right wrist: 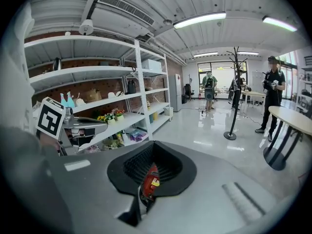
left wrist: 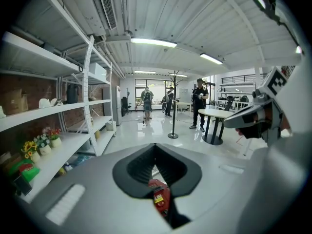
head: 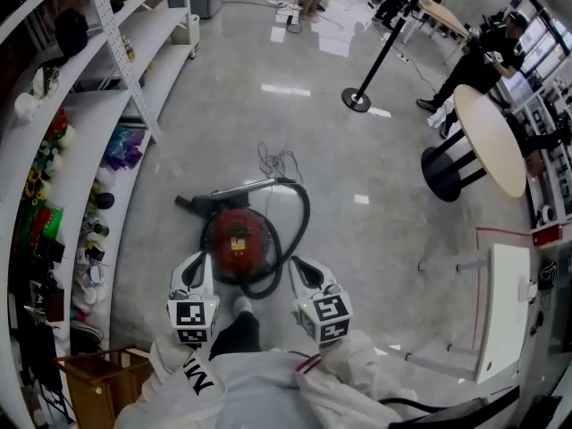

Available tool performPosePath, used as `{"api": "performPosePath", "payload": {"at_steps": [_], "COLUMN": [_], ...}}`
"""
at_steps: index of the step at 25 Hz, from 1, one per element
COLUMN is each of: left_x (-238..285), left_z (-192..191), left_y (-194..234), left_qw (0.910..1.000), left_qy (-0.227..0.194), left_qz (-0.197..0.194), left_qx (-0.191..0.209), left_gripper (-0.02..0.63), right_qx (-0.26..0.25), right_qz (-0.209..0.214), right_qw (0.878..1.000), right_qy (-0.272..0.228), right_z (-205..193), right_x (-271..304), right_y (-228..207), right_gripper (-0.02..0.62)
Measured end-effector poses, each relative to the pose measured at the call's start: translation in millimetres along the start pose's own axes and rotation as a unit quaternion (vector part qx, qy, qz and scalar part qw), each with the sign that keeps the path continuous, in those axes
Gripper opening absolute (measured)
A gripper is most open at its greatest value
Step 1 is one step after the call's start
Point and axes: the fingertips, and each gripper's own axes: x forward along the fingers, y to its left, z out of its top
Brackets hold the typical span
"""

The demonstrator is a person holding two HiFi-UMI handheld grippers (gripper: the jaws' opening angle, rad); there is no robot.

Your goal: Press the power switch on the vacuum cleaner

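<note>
Both with jaws together, left hand-held gripper (head: 199, 264) and right hand-held gripper (head: 301, 268) poised above vacuum cleaner (head: 237, 239) on floor (head: 357, 150), likely for poking its switch.

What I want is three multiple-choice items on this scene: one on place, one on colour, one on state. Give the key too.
1. The vacuum cleaner stands
A. on the floor
B. on a shelf
C. on the round table

2. Its body is
A. blue
B. red
C. green

3. Its hose
A. lies out straight
B. hangs from a shelf
C. curls round the body

Key: 1 A, it sits on the shiny floor; 2 B, the shell is plainly red; 3 C, the black hose loops round the body.
</note>
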Motion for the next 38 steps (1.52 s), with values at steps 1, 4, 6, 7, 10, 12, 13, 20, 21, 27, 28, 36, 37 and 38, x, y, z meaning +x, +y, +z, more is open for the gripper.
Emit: {"api": "performPosePath", "payload": {"at_steps": [1,4,6,7,10,12,13,20,21,27,28,36,37,38], "left_x": [-3,-13,-19,-23,-32,-37,-40,-60,-63,-91,-96,-138,-143,-148], "left_z": [1,5,5,5,7,9,9,15,16,14,13,0,-1,-1], "left_y": [-3,-11,-18,-21,-31,-37,-40,-65,-69,-91,-95,-124,-127,-130], "left_qw": [1.0000,0.9999,0.9998,0.9998,0.9997,0.9996,0.9995,0.9989,0.9988,0.9980,0.9979,0.9974,0.9973,0.9972], "left_qy": [-0.001,-0.010,-0.012,-0.012,-0.014,-0.018,-0.019,-0.030,-0.032,-0.042,-0.042,-0.042,-0.042,-0.043], "left_qz": [0.002,0.009,0.013,0.014,0.016,0.017,0.017,0.017,0.017,0.023,0.025,0.042,0.044,0.046], "left_qx": [0.001,0.003,0.004,0.005,0.012,0.016,0.017,0.032,0.034,0.042,0.042,0.040,0.040,0.041], "left_gripper": [0.000,0.000,0.000,0.000,0.000,0.000,0.000,0.000,0.000,0.000,0.000,0.000,0.000,0.000], "right_qx": [0.002,0.003,0.004,0.006,0.006,0.007,0.009,0.014,0.015,0.014,0.014,0.015,0.016,0.017], "right_qz": [0.001,0.004,0.004,0.004,0.002,0.003,0.004,0.004,0.004,0.010,0.011,0.022,0.024,0.027], "right_qw": [1.000,1.000,1.000,1.000,1.000,1.000,1.000,0.999,0.999,0.998,0.998,0.997,0.997,0.997], "right_qy": [-0.002,-0.009,-0.015,-0.019,-0.026,-0.028,-0.029,-0.046,-0.048,-0.064,-0.066,-0.072,-0.071,-0.071], "right_z": [-2,-5,-8,-10,-14,-17,-18,-27,-28,-38,-40,-61,-64,-66], "right_x": [-5,-19,-28,-32,-45,-52,-55,-82,-86,-114,-119,-156,-159,-162], "right_y": [0,0,-2,-3,-7,-7,-7,-9,-9,-4,-3,3,3,4], "right_gripper": [0.000,0.000,0.000,0.000,0.000,0.000,0.000,0.000,0.000,0.000,0.000,0.000,0.000,0.000]}}
